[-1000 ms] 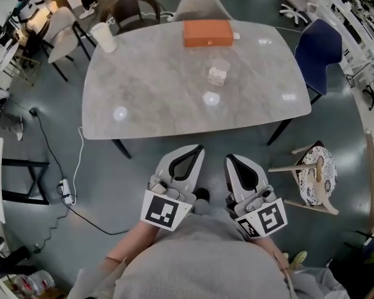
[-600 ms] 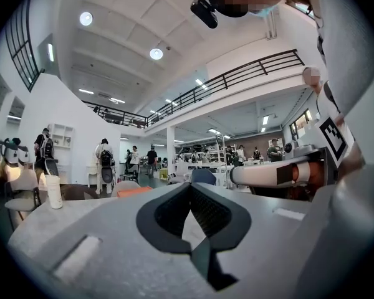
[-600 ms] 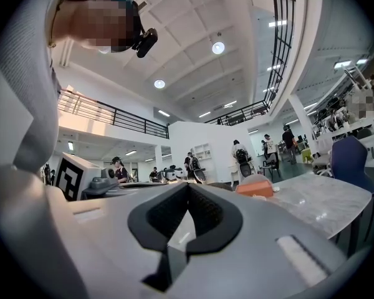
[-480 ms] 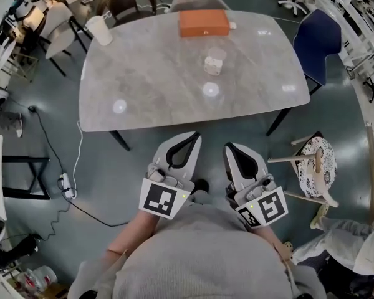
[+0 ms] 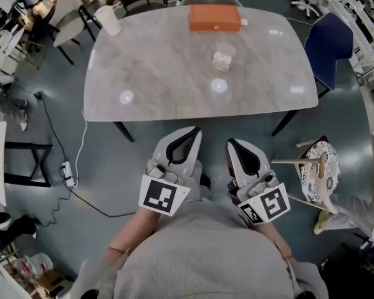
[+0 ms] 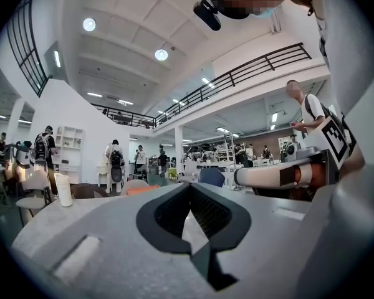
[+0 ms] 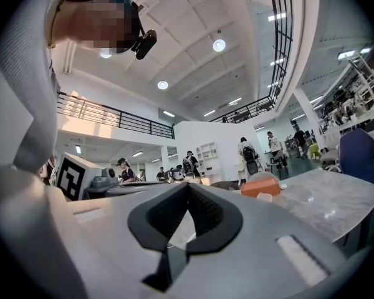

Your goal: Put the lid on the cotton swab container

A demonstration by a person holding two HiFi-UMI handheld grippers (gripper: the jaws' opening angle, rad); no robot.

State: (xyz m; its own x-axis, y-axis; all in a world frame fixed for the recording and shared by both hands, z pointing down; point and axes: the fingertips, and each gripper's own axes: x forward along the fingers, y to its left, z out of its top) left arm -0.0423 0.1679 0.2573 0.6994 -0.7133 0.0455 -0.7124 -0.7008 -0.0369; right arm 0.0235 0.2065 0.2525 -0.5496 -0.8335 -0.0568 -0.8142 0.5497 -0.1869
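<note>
Your left gripper (image 5: 196, 132) and right gripper (image 5: 230, 143) are pressed together, empty; step to the table (image 5: 156, 73), spread jaws before reaching the mid-table cotton swab container (image 5: 222, 60).

Two grippers counted: left gripper (image 5: 192, 133), right gripper (image 5: 232, 144). Ahead of both: one table (image 5: 156, 73), one orange box (image 5: 214, 17), one clear container (image 5: 222, 57), one white cup (image 5: 110, 21). Beside the right gripper: one stool (image 5: 316, 174).

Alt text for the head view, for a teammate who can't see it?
The left gripper and right gripper, both shut and empty, are held side by side short of a grey table. On it stand a clear cotton swab container, an orange box and a white cup.
</note>
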